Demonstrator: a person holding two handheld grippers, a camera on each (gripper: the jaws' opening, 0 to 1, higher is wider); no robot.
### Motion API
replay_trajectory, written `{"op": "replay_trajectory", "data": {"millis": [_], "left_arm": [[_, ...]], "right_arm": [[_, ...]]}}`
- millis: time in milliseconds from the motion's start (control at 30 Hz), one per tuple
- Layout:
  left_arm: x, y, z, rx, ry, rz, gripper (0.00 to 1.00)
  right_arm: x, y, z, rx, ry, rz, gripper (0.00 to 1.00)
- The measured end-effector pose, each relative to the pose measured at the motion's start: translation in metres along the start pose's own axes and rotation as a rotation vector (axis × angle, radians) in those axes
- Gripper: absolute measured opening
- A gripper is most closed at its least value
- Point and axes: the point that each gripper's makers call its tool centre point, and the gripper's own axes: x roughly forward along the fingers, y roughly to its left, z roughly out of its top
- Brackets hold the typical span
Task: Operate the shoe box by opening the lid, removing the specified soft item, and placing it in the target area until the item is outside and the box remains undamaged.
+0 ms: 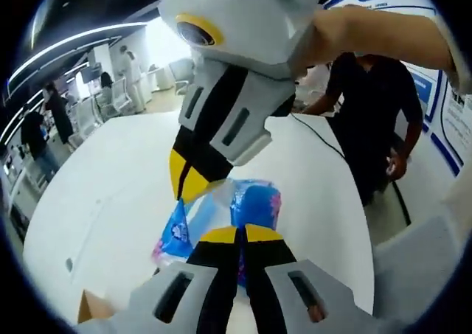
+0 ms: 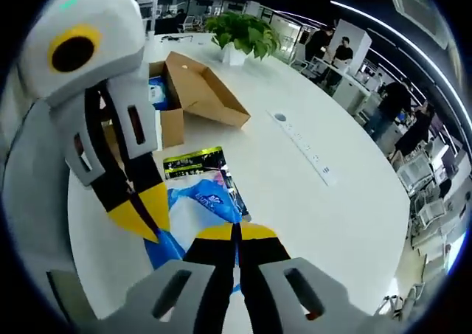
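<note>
While both tools [image 1: 240,233] [image 2: 237,231] pinch the blue packet [image 2: 198,201], the open box [image 2: 193,91] sits behind.

Both views are bright and evenly lit from overhead ceiling strip lights [image 1: 70,43], which bend into arcs under the strong fisheye distortion. In the left gripper view, daylight from the far window [image 1: 164,43] blows out to white. The white worktop [image 2: 295,194] reflects the light softly, with only faint shadows beneath the things lying on it. Near parts look slightly soft, and people at the edges are stretched and blurred.
</note>
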Motion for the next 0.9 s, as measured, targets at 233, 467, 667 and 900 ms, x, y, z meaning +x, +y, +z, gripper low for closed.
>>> {"op": "replay_trajectory", "data": {"millis": [233, 467, 667, 900], "left_arm": [[0.023, 0.003, 0.003, 0.003, -0.024, 0.034, 0.00], [0.047, 0.001, 0.007, 0.033, -0.047, 0.048, 0.00], [0.064, 0.005, 0.009, 0.033, -0.066, 0.051, 0.00], [0.084, 0.011, 0.008, 0.020, -0.082, 0.050, 0.00]], "right_arm": [[0.005, -0.012, -0.016, -0.004, 0.021, -0.001, 0.00], [0.007, -0.021, -0.036, -0.004, 0.057, -0.003, 0.00], [0.010, -0.030, -0.048, 0.008, 0.073, -0.008, 0.00], [0.015, -0.040, -0.066, 0.026, 0.097, -0.020, 0.00]]}}
